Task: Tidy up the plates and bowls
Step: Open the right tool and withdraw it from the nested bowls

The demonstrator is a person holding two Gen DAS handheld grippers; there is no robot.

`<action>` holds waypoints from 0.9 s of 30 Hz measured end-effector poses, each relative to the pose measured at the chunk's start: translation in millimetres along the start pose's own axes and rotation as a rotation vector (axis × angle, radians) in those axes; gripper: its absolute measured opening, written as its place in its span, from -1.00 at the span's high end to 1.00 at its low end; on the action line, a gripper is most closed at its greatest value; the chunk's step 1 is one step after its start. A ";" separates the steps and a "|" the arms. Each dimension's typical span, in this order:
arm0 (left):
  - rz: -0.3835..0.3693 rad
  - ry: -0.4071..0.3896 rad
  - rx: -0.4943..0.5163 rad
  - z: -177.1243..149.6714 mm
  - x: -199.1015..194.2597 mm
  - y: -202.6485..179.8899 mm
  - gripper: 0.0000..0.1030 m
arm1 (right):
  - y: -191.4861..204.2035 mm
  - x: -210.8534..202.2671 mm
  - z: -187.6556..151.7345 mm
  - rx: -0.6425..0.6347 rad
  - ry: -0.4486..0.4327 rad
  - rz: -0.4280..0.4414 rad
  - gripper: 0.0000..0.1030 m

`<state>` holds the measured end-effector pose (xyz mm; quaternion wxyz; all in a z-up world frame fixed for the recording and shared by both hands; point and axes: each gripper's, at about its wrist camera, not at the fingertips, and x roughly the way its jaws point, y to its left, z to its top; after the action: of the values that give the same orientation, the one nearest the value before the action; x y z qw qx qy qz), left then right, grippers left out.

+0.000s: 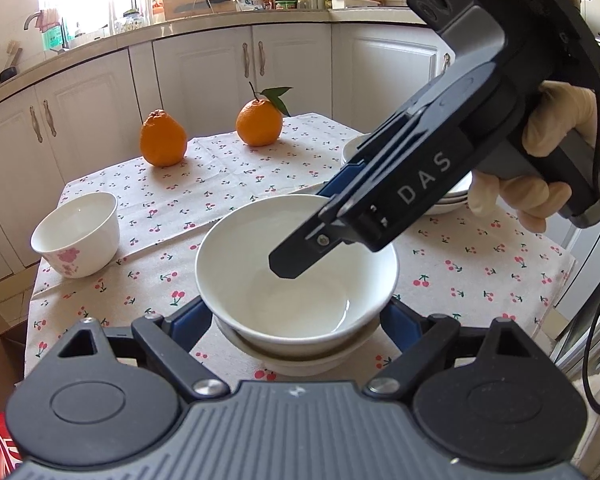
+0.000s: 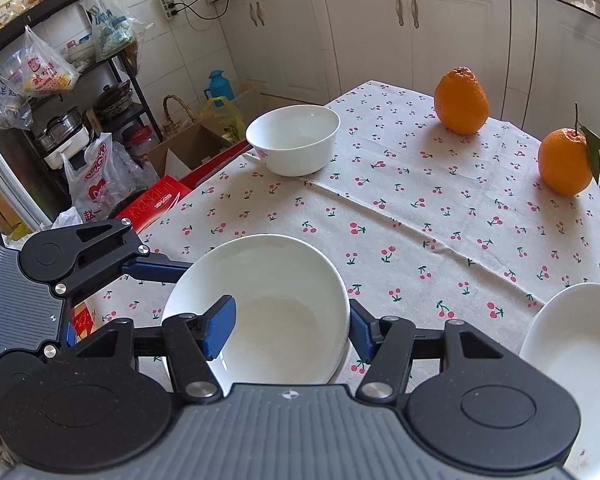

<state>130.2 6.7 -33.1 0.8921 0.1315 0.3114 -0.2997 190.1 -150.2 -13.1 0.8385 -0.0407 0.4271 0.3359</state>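
Note:
A white bowl sits nested in a second white bowl at the near edge of the table. My left gripper is open, its blue fingers on either side of the stack. My right gripper straddles the top bowl's rim, one blue finger inside the bowl and the other outside, and it looks open. A smaller white bowl with a pink flower stands at the table's left; it also shows in the right wrist view. White plates are stacked at the right.
Two oranges stand at the far side of the cherry-print tablecloth. White cabinets lie behind. Boxes and bags crowd the floor beside the table.

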 end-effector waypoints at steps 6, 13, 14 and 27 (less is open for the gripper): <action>0.008 -0.004 0.018 -1.7 0.0 -2.3 -0.80 | 7.3 -5.4 0.7 -0.037 -0.039 -0.024 -0.66; 0.003 -0.007 0.014 -7.9 -11.0 0.0 -0.80 | 19.5 -9.3 -0.9 -0.076 -0.075 -0.061 -0.94; 0.005 -0.008 0.010 -9.1 -13.4 1.1 -0.80 | 21.1 -9.9 -1.0 -0.076 -0.084 -0.062 -0.95; 0.104 -0.055 -0.009 -21.3 -46.6 47.7 -0.89 | 36.3 0.4 13.2 -0.103 -0.124 -0.103 -1.00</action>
<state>120.3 74.3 -17.7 0.9153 0.1354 0.2809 -0.2550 177.6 -117.3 2.9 0.8764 -0.0846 0.3537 0.3157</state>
